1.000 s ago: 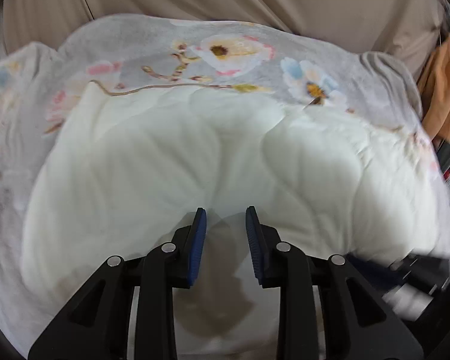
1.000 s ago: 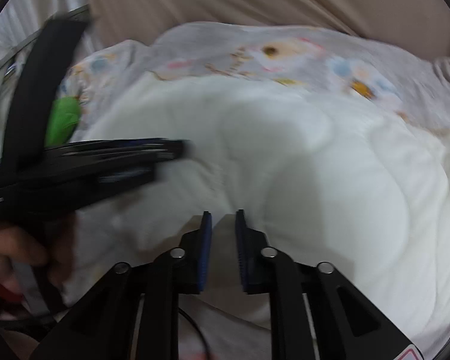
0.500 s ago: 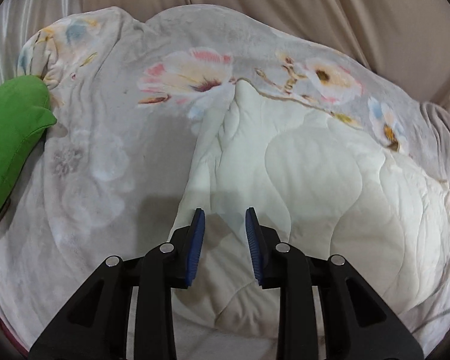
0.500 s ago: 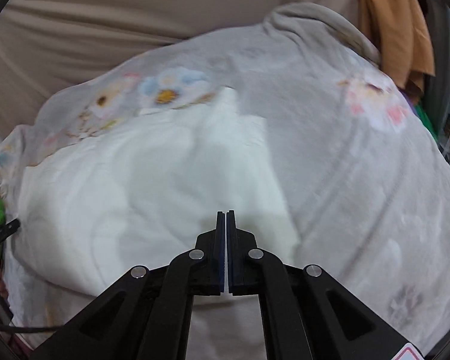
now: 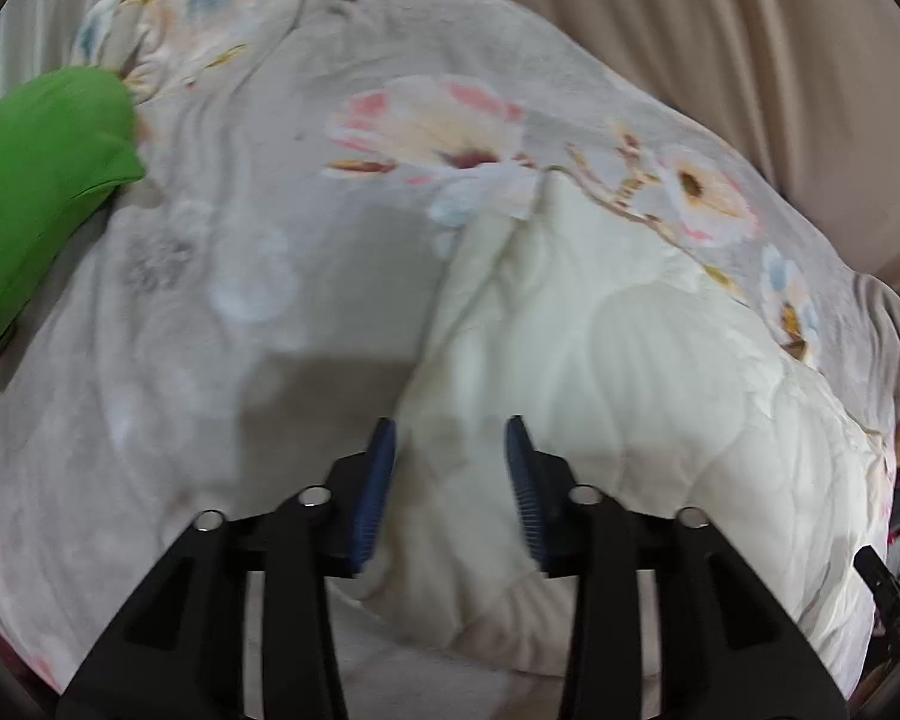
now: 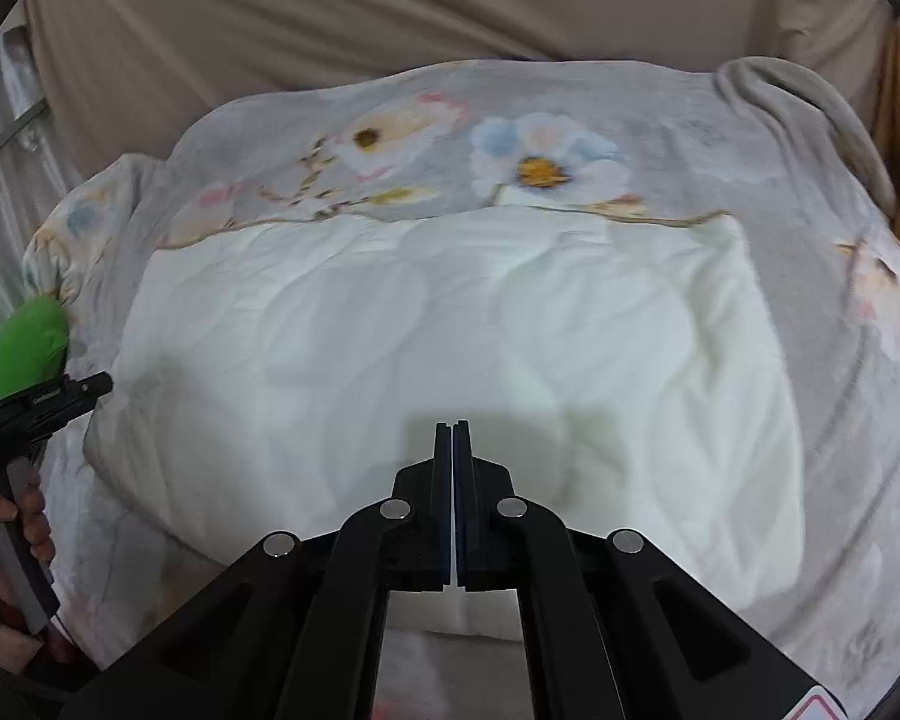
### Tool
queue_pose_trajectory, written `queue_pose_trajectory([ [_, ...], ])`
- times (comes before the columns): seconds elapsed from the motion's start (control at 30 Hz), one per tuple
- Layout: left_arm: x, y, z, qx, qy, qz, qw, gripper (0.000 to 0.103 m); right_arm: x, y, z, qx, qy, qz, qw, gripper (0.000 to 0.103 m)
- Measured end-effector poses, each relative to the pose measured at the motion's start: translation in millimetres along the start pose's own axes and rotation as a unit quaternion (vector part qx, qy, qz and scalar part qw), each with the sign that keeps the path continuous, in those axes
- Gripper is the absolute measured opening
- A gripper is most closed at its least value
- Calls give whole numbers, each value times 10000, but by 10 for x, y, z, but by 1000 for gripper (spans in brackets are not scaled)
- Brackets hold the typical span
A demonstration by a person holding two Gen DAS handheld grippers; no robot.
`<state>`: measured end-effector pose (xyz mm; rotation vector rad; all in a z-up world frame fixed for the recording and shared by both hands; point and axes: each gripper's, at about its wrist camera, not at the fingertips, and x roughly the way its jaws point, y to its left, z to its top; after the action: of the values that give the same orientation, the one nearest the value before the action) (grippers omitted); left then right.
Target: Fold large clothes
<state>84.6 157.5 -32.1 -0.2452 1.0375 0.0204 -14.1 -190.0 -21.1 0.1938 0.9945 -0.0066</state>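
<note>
White quilted padding, the quilt (image 6: pixel 450 360), lies as a broad folded slab on a grey floral blanket (image 5: pixel 240 276) that covers the bed. In the right wrist view its far edge runs straight below the printed flowers and its right side ends in a square corner, so at least one fold appears done; the layers beneath cannot be counted. The slab is still wide, so by this reading further folds remain, and its near edge bulges unevenly.

The left tongs (image 5: pixel 450 480) hover at the quilt's left edge. Their jaws have just been opening and stand moderately apart, with quilt showing in the gap behind them but nothing pinched. The right tongs (image 6: pixel 453 480) point at the near middle of the quilt, with the blue pads (image 6: pixel 463 480) pressed flat together and no cloth between them.

A green cloth (image 5: pixel 36 180) lies at the blanket's left margin, clear of the quilt. A hand (image 6: pixel 0 534) grips the left tool's handle at the frame edge. Beige curtain (image 6: pixel 390 12) closes the background.
</note>
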Motion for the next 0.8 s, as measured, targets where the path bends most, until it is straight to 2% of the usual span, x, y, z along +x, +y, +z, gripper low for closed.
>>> queue_pose_trajectory([
  [0.03,11,33,-6,-37,18,71,10000,53,65,110,22,-83,64,62,9999,0],
  [0.1,75,141,-30,-154,163,158,9996,56,210,336,54,-238,225,97,9994,0],
  [0.2,149,282,-88,-463,386,-42,9982,65,440,529,37,-425,532,55,9977,0],
  [0.33,292,333,-129,-655,646,-252,9954,87,738,578,-19,-467,862,-75,9952,0],
  [0.5,518,326,-155,-1011,960,-629,9882,95,864,570,-64,-611,912,-92,9939,1],
  [0.57,550,291,-141,-1034,948,-612,9882,97,882,576,-61,-609,896,-74,9941,1],
  [0.6,556,251,-123,-1010,949,-653,9882,95,886,569,-55,-591,892,-45,9942,1],
  [0.63,551,223,-110,-1025,956,-746,9873,88,887,557,-39,-553,901,2,9944,0],
  [0.7,524,201,-83,-1079,976,-899,9853,67,840,505,2,-380,891,129,9952,0],
  [0.73,499,186,-63,-1103,996,-1067,9831,52,790,474,16,-252,871,207,9957,0],
  [0.77,457,191,-47,-1127,989,-1160,9819,40,710,445,21,-122,826,302,9961,1],
  [0.8,388,197,-17,-1152,938,-1282,9806,36,628,425,14,-52,769,386,9963,1],
])
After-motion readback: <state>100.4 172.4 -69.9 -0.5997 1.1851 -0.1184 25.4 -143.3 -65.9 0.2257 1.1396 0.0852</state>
